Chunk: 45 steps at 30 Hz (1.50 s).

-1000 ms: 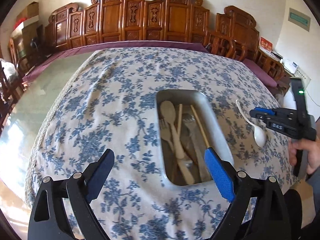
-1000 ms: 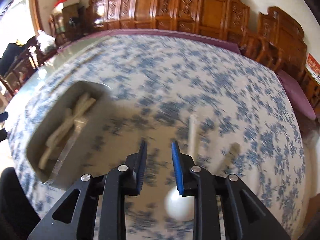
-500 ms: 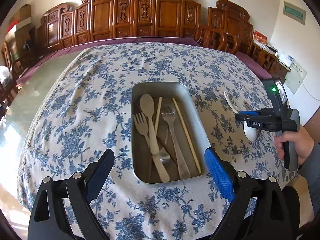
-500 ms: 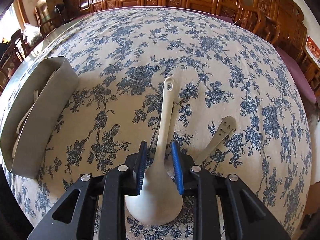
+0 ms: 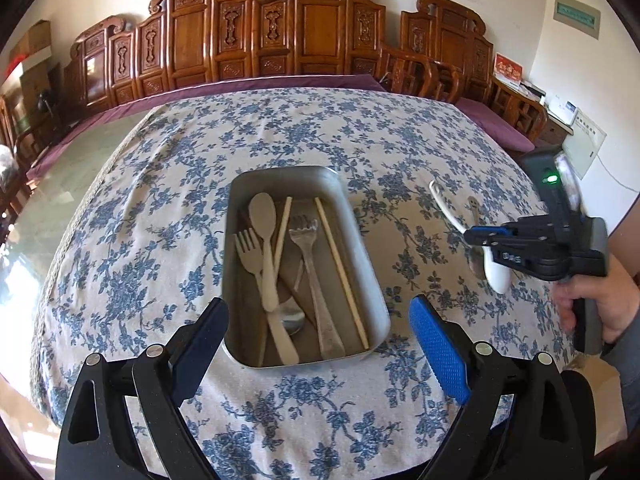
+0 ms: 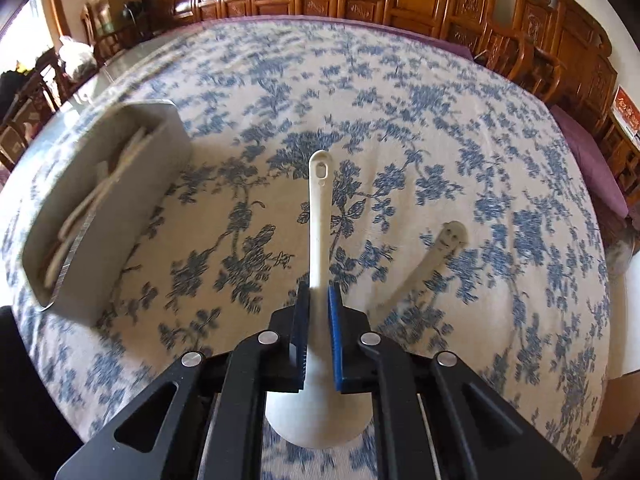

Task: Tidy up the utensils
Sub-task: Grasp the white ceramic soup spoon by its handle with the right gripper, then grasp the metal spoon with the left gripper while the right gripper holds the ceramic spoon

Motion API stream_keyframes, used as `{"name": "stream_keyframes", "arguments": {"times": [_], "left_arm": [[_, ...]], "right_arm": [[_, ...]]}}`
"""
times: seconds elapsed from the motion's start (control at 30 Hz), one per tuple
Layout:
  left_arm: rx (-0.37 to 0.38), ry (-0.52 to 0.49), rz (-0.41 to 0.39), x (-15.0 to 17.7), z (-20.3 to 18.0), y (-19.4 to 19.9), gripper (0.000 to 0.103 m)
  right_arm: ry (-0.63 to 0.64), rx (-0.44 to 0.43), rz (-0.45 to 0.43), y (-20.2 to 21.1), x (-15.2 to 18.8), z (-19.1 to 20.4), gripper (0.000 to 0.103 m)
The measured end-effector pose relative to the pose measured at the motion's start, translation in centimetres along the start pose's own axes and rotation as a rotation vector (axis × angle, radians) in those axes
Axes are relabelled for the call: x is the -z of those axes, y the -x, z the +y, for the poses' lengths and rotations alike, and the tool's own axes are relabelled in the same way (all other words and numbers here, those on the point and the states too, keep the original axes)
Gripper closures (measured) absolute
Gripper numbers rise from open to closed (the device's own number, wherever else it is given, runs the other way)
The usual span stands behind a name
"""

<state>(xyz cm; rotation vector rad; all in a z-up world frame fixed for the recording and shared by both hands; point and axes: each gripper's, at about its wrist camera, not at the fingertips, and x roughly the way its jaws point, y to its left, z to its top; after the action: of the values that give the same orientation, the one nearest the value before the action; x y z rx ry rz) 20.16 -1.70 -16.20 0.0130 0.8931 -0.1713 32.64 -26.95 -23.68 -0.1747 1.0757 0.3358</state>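
Room: carved wooden chairs (image 5: pixel 320 36) lining the wall behind a table w/ blue-floral cloth (image 5: pixel 132 240).
Tray: metal tray (image 5: pixel 376 280) sitting mid-table, just ahead of the L gripper; in the R view it is lying off to the left (image 6: pixel 132 216).
In tray: pale spoon (image 5: pixel 266 248), pale fork (image 5: pixel 256 272), metal fork (image 5: pixel 316 292), two chopsticks (image 5: pixel 340 268) all lying lengthwise; a metal spoon bowl is peeking out underneath.
L gripper: (image 5: pixel 318 348) hanging low over the near table edge, pointing at the tray, jaws spread wide w/ nothing between the pads.
R gripper: (image 6: pixel 318 320) jaws pinching narrow on the neck of the white ladle (image 6: pixel 320 216); handle pointing away, bowl sitting under the gripper body.
R hand: (image 5: pixel 600 300) seen from the L view, wrapping the gripper's grip to the right of the tray, gripper pointing left, level.
Ladle height: can't tell if it's touching the cloth.
Other: beige utensil w/ smiley-face handle (image 6: pixel 436 256) lying on the cloth just right of the ladle, angling away to the right.
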Motion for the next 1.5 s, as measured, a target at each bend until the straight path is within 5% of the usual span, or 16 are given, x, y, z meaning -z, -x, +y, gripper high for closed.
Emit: {"name": "stream_keyframes", "arguments": {"times": [0.33, 1.03, 1.2, 1.37, 1.5], "left_arm": [[0.032, -0.07, 0.004, -1.0, -4.4, -1.0, 0.015], [0.106, -0.19, 0.111, -4.4, -14.5, -11.2, 0.016], [0.16, -0.215, 0.15, -5.5, -17.4, -13.6, 0.037], [0.195, -0.237, 0.193, -6.2, -19.6, -15.6, 0.071], [0.195, -0.25, 0.215, -6.3, -20.6, -16.8, 0.078]], "right_arm": [[-0.069, 0.015, -0.055, 4.8, 5.3, -5.3, 0.092], [-0.176, 0.03, -0.017, 2.9, 9.4, -10.8, 0.092], [-0.225, 0.004, -0.015, 2.6, 9.8, -12.1, 0.092], [-0.246, -0.015, -0.017, 2.5, 10.0, -12.5, 0.092], [-0.249, -0.02, -0.02, 2.4, 9.9, -12.6, 0.092]]}}
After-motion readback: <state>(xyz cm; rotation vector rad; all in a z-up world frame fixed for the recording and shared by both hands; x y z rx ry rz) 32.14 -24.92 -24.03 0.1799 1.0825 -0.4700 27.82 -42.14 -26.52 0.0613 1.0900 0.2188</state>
